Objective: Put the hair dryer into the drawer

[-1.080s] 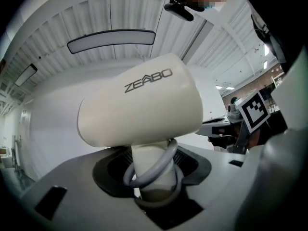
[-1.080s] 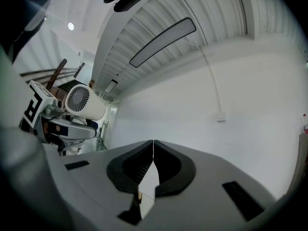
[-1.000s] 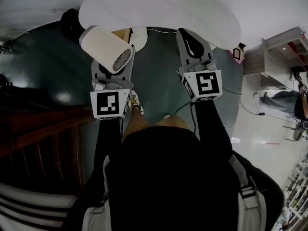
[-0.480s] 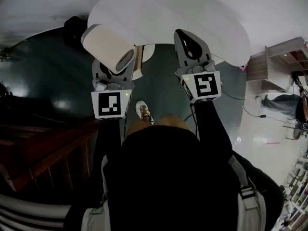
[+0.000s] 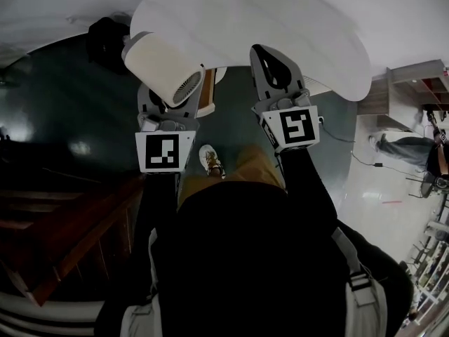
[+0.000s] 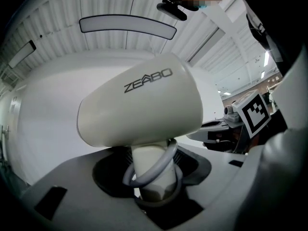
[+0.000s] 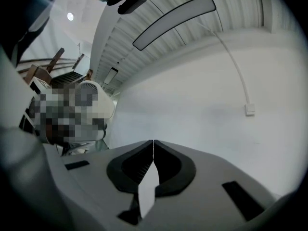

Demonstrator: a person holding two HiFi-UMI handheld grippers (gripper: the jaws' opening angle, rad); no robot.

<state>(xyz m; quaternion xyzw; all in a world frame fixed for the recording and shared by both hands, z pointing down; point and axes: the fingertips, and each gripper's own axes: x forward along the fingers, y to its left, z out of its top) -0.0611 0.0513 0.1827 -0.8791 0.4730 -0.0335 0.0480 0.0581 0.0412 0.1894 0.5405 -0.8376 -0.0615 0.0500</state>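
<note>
The cream hair dryer (image 5: 160, 65) sits crosswise in my left gripper (image 5: 168, 95), its rear grille turned toward the person. In the left gripper view the jaws are closed on the dryer's handle (image 6: 150, 170). A grey cord loop (image 6: 159, 163) wraps that handle, and the barrel (image 6: 139, 107) lies above my left gripper (image 6: 151, 179). My right gripper (image 5: 269, 60) is held alongside, to the right. Its fingertips meet, with nothing between them, as the right gripper view shows (image 7: 153, 144). Both grippers reach the near edge of a white round table (image 5: 280, 20). No drawer shows.
A dark green floor (image 5: 70, 118) lies below the grippers, and the person's shoe (image 5: 210, 161) is on it. Dark wooden furniture (image 5: 63, 216) stands at the lower left. At the right are a wooden cabinet (image 5: 396, 86) and another person (image 5: 403, 146) on a pale floor.
Both grippers have travelled forward together, and the white table's edge now lies over their tips. The dryer stays gripped the same way. The person's feet have stepped.
</note>
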